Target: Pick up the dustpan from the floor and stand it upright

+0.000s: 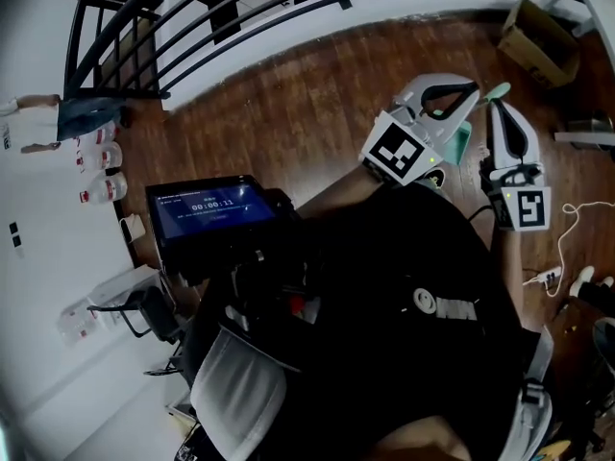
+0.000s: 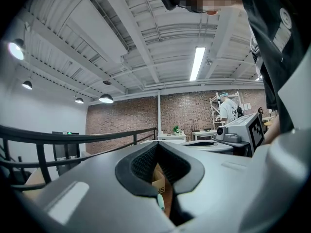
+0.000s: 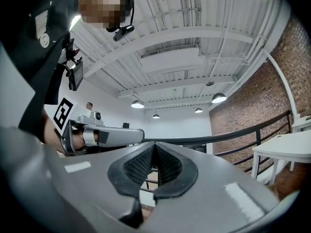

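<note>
Pre-grasp step, nothing picked up yet. Left gripper (image 2: 156, 148): jaws pressed together at the tips, nothing pinched. Right gripper (image 3: 154, 148): same, jaws pressed together and empty. I hold both level, side by side, well above the floor (image 1: 288, 113). I take the mint-green piece to be the dustpan (image 1: 464, 144). In head view it shows in the gap between the two grippers, below both sets of jaws, with another mint bit just past the tips. In left gripper view a thin mint sliver of it shows through the hollow under the closed tips, below the jaw line. I judge it is seen through the hollow, not gripped. Right gripper view shows no dustpan ahead of its jaws, only the railing (image 3: 219, 132). The grippers cover most of it, so I can't tell whether it lies flat or which way the handle runs. A cardboard box (image 1: 536, 35) sits further out beyond the jaws, apart from it. Next move as I see it: spread one set of jaws, tip them down, descend to the handle and close on it, then lift and rotate until it stands. I need a clear view of the handle before committing.
</note>
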A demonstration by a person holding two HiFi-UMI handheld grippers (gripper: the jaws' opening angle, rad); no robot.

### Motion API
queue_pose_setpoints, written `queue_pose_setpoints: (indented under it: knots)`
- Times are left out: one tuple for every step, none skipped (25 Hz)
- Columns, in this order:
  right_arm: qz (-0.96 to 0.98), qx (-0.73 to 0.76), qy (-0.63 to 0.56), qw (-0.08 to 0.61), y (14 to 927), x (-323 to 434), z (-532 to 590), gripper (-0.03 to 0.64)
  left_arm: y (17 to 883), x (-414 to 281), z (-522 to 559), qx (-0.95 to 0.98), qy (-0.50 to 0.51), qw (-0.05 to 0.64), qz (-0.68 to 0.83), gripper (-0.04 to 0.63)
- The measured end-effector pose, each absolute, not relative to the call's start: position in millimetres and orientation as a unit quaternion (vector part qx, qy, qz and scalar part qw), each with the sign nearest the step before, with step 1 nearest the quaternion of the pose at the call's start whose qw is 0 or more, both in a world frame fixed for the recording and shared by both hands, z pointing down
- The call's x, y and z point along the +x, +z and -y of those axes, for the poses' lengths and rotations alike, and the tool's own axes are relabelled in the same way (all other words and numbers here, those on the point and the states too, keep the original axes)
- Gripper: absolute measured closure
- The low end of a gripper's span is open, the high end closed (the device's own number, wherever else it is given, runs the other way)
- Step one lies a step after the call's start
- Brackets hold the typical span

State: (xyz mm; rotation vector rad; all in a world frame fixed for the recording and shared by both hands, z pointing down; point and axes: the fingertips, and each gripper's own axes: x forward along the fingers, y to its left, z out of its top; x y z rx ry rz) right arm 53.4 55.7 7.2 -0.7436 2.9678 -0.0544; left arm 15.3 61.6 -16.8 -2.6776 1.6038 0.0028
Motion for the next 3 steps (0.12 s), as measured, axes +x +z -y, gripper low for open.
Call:
queue_pose_setpoints:
  knots:
    - [-0.969,-0.244,-0.015,0.04,5.8,55.1,-54.1,0.615,-18.0,17.0,-59.8,-0.858,0.003,0.011,-0.513,0.578]
    - [-0.969,-0.244,-0.012,0.041,4.2,56.7,-52.3,0.615,-19.4,18.7,-57.8,-0.859,0.005,0.012,-0.512,0.578]
    - [-0.969,-0.245,-0.008,0.041,2.5,58.2,-50.5,0.615,-20.9,20.5,-55.9,-0.86,0.008,0.014,-0.511,0.578]
